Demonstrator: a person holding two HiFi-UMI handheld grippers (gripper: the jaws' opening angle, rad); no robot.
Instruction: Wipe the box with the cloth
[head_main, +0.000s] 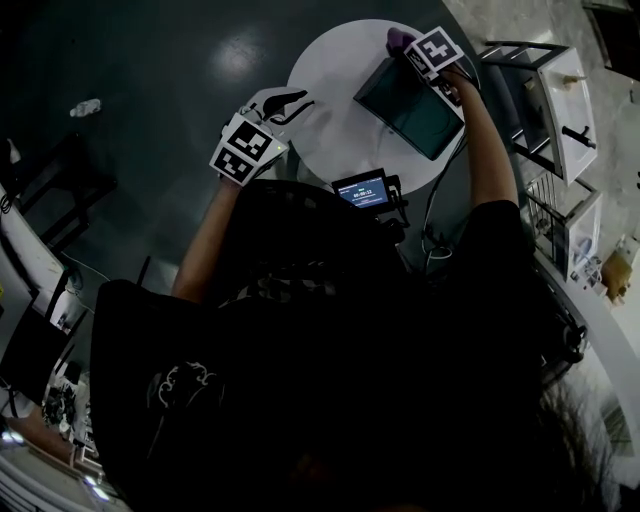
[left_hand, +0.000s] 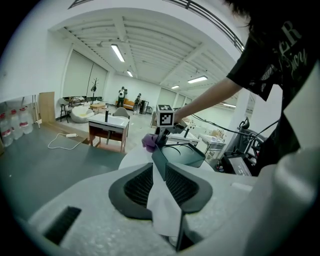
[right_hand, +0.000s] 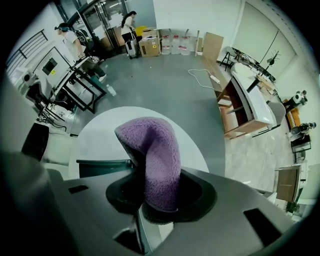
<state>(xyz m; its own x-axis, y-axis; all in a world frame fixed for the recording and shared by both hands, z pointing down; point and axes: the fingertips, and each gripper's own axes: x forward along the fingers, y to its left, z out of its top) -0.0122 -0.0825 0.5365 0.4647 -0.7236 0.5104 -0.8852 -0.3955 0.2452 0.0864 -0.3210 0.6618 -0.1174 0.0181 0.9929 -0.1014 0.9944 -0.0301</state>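
A dark green open box (head_main: 412, 103) lies on the round white table (head_main: 330, 70), toward its right side. My right gripper (head_main: 412, 52) is at the box's far corner, shut on a purple fleece cloth (head_main: 398, 40). In the right gripper view the cloth (right_hand: 152, 150) stands up from the jaws over the box's rim (right_hand: 102, 166). My left gripper (head_main: 292, 104) hovers over the table's left part, apart from the box, open by a narrow gap with nothing in it. The left gripper view shows the box (left_hand: 182, 155) and the cloth (left_hand: 148, 141) straight ahead.
A small lit screen device (head_main: 365, 188) sits at the table's near edge. A white desk (head_main: 560, 90) and metal racks stand to the right of the table. Grey floor surrounds the table. People (right_hand: 127, 22) stand far off by stacked boxes.
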